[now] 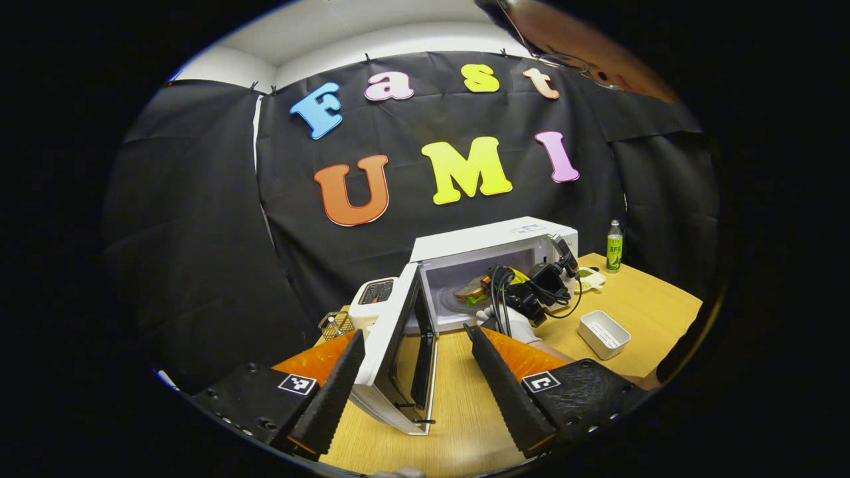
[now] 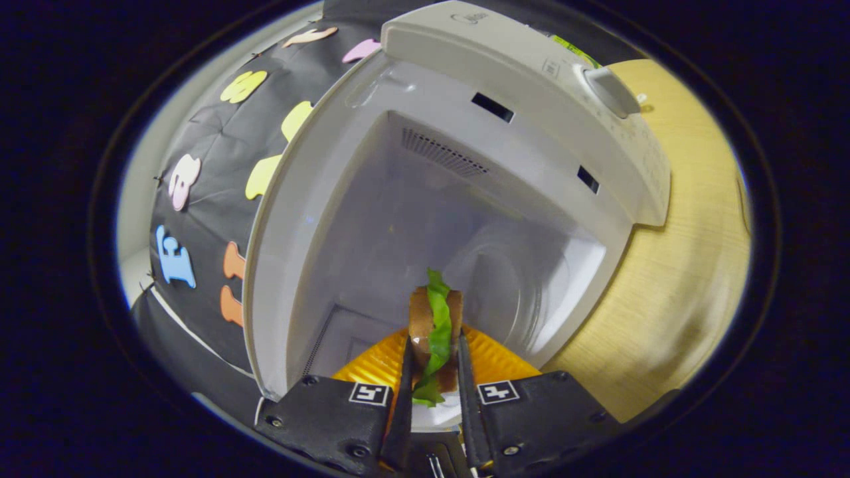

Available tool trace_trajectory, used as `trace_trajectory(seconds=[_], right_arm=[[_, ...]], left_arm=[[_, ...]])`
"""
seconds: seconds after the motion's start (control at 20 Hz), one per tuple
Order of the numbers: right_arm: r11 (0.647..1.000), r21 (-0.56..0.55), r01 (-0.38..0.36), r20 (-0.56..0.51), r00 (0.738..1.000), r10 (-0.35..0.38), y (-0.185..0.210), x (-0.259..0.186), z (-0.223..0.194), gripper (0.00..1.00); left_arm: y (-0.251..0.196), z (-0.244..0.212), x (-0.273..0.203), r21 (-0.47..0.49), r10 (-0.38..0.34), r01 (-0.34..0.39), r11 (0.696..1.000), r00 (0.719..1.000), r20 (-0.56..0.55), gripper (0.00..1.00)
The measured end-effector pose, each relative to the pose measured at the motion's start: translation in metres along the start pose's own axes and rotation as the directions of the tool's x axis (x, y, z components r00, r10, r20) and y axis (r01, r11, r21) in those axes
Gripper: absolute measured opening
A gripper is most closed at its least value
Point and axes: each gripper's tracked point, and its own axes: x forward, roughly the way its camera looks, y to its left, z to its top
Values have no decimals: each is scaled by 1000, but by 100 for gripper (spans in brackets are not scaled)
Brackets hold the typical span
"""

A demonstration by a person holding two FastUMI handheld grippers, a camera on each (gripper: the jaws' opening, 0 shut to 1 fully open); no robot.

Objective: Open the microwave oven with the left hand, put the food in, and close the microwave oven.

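At frame centre, the microwave [image 1: 491, 265] door [image 1: 398, 352] stands open between the spread left hand-held gripper [image 1: 415, 378]; the right hand-held gripper [image 2: 431, 392] pinches the sandwich [image 2: 435, 332] inside; a white tray [image 1: 603, 333] and bottle [image 1: 614, 245] sit on the bench [image 1: 637, 299] at right.

Microwave [image 2: 425, 219] cavity open ahead; swung-out door [image 1: 398, 358] perhaps narrows the left approach.

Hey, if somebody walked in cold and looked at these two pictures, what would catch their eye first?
Probably the sandwich, bread with green lettuce, pinched between the right gripper fingers and pushed into the open white microwave. In the left gripper view, the microwave door swings wide between the open left gripper fingers, with a gloved hand at the cavity. A green bottle stands at the table's far side.
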Motion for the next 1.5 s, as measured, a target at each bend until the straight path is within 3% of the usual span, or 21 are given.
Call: trace_trajectory(seconds=[0.05,0.1,0.15,0.2,0.3,0.35,0.45,0.55,0.6,0.65,0.75,0.8,0.85,0.9,1.0,1.1,1.15,1.2,1.3,1.35,1.5], right_arm=[[999,-33,16,13,1000,-15,-4,1,1,31],[995,-84,52,24,998,-50,-13,1,2,43],[986,-144,87,30,996,-84,-23,0,1,36],[976,-191,101,33,995,-97,-27,-2,4,41],[934,-332,135,55,991,-124,-31,-9,10,55],[911,-387,144,68,990,-127,-30,-12,15,72],[885,-445,139,75,990,-118,-28,-20,24,92],[855,-503,130,89,991,-98,-20,-30,37,97],[830,-545,120,89,992,-84,-14,-37,42,98],[801,-589,107,94,994,-63,-6,-46,48,89],[763,-642,73,84,996,-25,14,-66,58,100],[741,-669,56,73,997,-9,21,-76,63,91],[722,-691,36,56,998,4,27,-86,70,91],[703,-710,22,43,999,11,32,-97,79,100],[655,-755,-17,5,1000,31,39,-119,104,100],[598,-801,-14,0,1000,24,33,-147,141,100],[578,-816,-28,-13,999,30,35,-161,159,92],[554,-832,-26,-13,1000,27,33,-176,177,100],[514,-857,-33,-32,999,10,26,-206,211,100],[496,-868,-21,-28,1000,-6,22,-221,228,91],[473,-881,-11,-28,999,-29,14,-268,268,91]], left_arm=[[0,0,0,-2,-3,3,1000,1000,2,96],[0,-1,0,-6,-3,3,1000,1000,3,96],[1,-2,-1,-10,-7,7,1000,1000,4,97],[2,-3,0,-14,-8,8,1000,1000,3,97],[4,-6,0,-21,-4,4,1000,1000,-1,96],[5,-5,-1,-23,1,-1,1000,1000,5,96],[7,-4,-2,-25,9,-9,1000,1000,11,96],[9,-1,-2,-25,18,-18,1000,1000,20,96],[8,1,-3,-26,19,-19,999,999,26,96],[9,3,-4,-28,24,-23,999,999,27,96],[7,9,-6,-30,24,-23,999,999,34,96],[6,11,-7,-31,22,-21,999,999,36,97],[6,14,-8,-31,25,-24,999,999,41,97],[5,18,-9,-37,22,-21,999,999,45,97],[2,24,-9,-45,26,-23,999,998,51,97],[-1,29,-8,-51,33,-30,998,998,48,96],[-2,29,-9,-50,33,-31,998,998,46,97],[-4,33,-8,-49,34,-31,998,998,49,97],[-8,40,-7,-48,31,-29,998,998,58,96],[-8,42,-5,-53,29,-26,998,998,59,97],[-8,50,3,-80,37,-31,996,997,64,95]])
